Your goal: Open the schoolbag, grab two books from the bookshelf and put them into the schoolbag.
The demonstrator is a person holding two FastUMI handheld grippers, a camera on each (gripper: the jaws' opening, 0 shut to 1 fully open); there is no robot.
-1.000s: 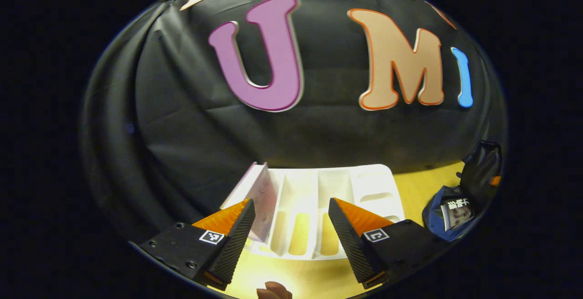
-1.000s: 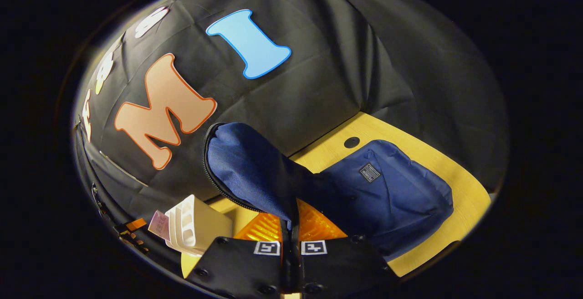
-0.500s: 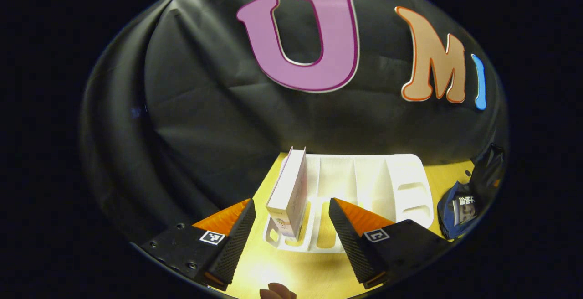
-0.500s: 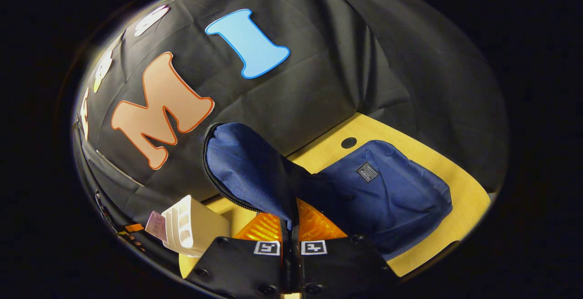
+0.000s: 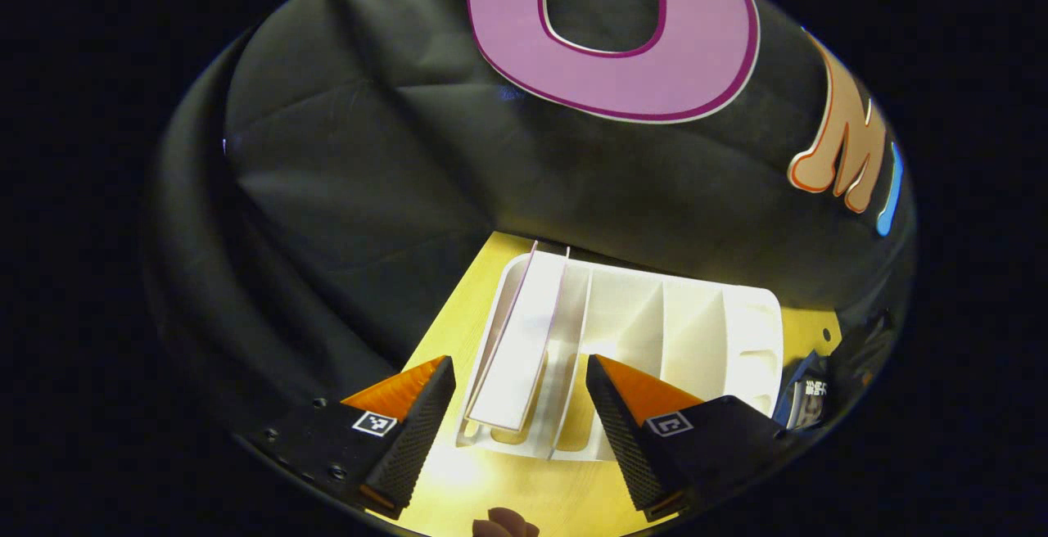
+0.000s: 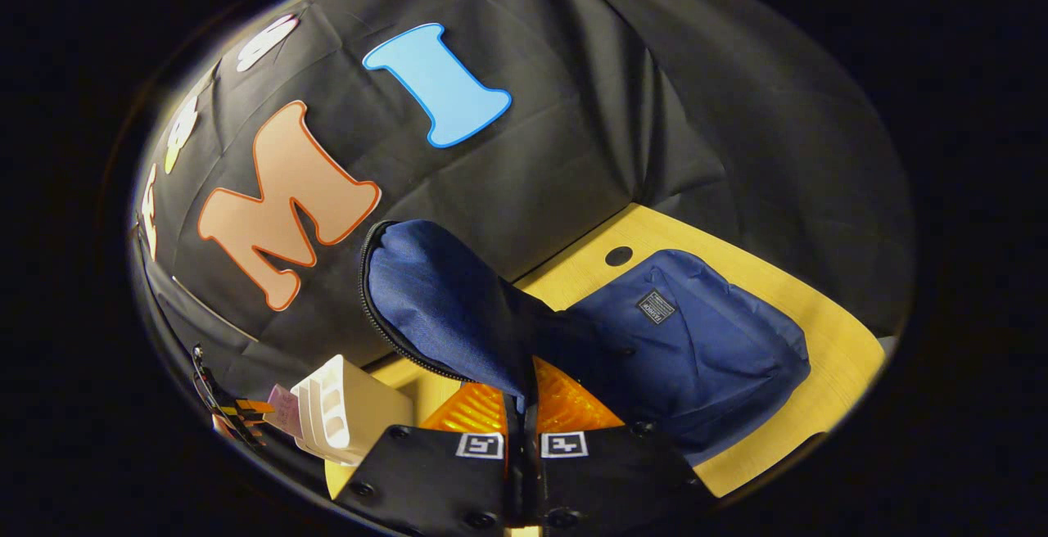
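Left fingers [image 5: 426, 418] spread wide, right fingers [image 6: 499, 414] pinching schoolbag flap [image 6: 442, 300]

Left gripper [image 5: 517, 406]: fingers spread wide apart, pointing forward and downward, nothing between pads. Fingertip of person's hand [image 5: 503, 525] visible at bottom edge, below gripper. Right gripper [image 6: 524, 406]: fingers pressed together, pinching fabric flap, tilted slightly upward.

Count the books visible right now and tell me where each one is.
2. One book stands in the leftmost slot of the white bookshelf, between the open left gripper's fingers. Another lies inside the open schoolbag. More may be hidden inside.
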